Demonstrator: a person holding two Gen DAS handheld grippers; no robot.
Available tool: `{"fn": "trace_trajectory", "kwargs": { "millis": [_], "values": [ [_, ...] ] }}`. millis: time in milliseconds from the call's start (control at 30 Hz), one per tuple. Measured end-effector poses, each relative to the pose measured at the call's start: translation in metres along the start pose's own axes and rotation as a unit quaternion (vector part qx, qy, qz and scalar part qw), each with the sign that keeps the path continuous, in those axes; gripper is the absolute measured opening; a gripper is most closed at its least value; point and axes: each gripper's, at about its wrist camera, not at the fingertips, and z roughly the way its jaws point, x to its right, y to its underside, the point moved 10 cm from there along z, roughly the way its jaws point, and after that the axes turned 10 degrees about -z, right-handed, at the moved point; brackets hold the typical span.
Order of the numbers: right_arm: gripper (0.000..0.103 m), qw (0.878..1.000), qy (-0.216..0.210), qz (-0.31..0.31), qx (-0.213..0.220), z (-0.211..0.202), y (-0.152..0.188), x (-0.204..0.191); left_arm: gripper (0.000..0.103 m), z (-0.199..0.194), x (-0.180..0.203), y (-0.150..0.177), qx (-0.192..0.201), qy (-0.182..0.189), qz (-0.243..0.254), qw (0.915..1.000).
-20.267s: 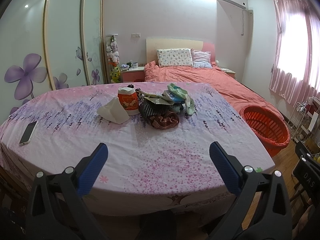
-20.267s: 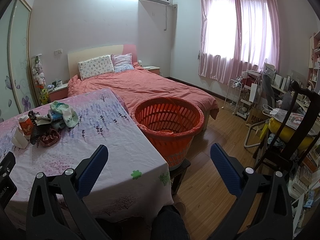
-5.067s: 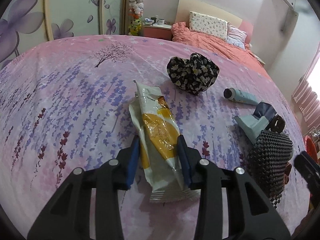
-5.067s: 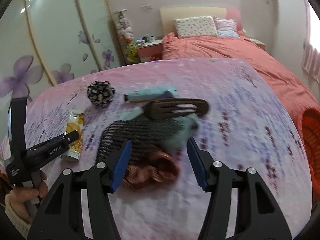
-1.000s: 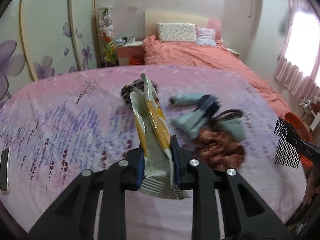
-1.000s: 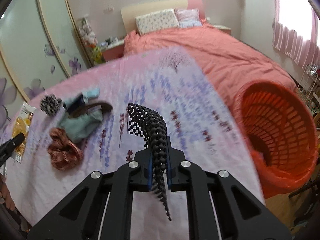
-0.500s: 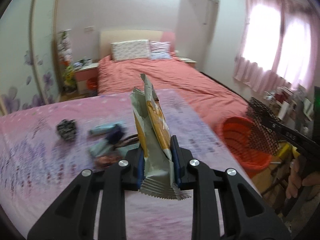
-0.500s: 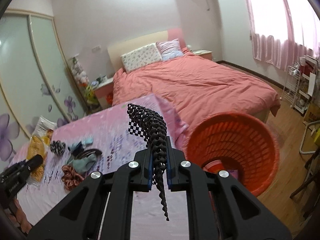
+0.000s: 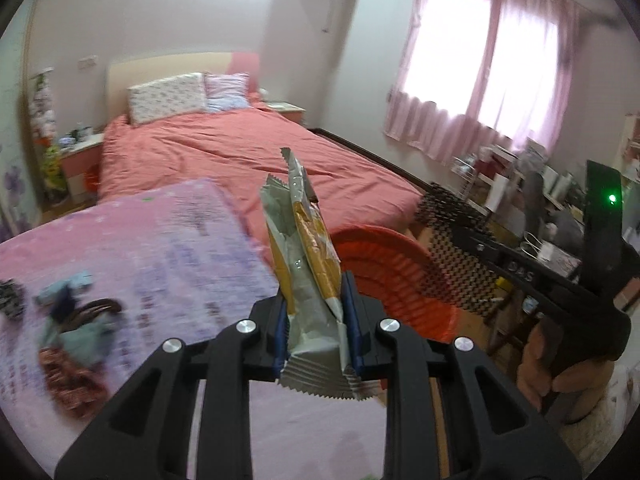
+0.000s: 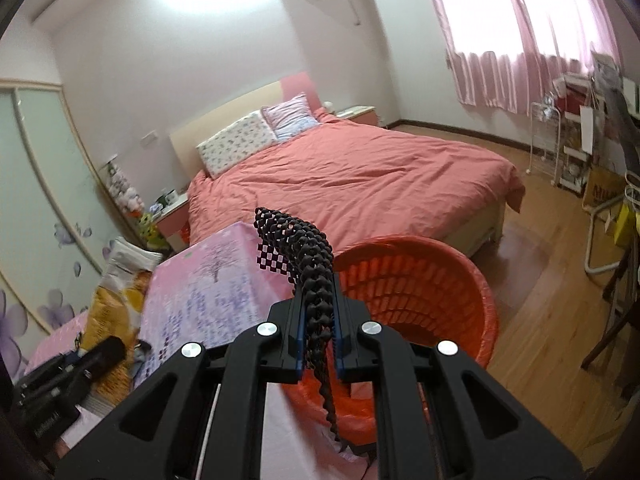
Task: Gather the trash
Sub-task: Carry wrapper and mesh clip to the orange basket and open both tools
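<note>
My left gripper (image 9: pixel 316 316) is shut on a yellow and silver snack wrapper (image 9: pixel 304 248), held upright above the table's right end. The orange basket (image 9: pixel 384 268) stands just beyond and right of it. My right gripper (image 10: pixel 318 336) is shut on a black mesh foam net (image 10: pixel 308 256), held near the rim of the orange basket (image 10: pixel 424 292). The net also shows in the left wrist view (image 9: pixel 452 240), and the wrapper in the right wrist view (image 10: pixel 112 300).
A table with a pink floral cloth (image 9: pixel 160 240) holds a pile of cloth items and a hair band (image 9: pixel 76 320) at the left. A bed with a coral cover (image 10: pixel 360 176) lies behind the basket. Chairs and shelves (image 10: pixel 600 160) stand at the right.
Both grippers have swung right from the table toward the orange basket, each still holding its item. The basket is now closer in both views.
</note>
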Motion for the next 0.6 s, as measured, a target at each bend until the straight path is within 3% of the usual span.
{"fn": "trace_trajectory", "kwargs": {
  "millis": [167, 267, 400, 600],
  "values": [
    [0.010, 1.000, 0.008, 0.028, -0.009, 0.021, 0.000, 0.030, 0.026, 0.048, 0.028, 0.007, -0.026, 0.015, 0.015, 0.9994],
    [0.013, 0.999, 0.008, 0.047, -0.018, 0.034, 0.004, 0.045, 0.031, 0.072, 0.032, 0.010, -0.045, 0.019, 0.017, 0.9987],
    [0.049, 0.997, 0.004, 0.067, -0.041, 0.053, 0.014, 0.060, 0.056, 0.103, 0.030, 0.017, -0.064, 0.005, 0.011, 0.9979],
    [0.057, 0.997, 0.024, 0.056, -0.057, 0.051, 0.033, 0.059, 0.058, 0.111, -0.002, 0.029, -0.072, -0.031, 0.004, 0.9969]
  ]
}}
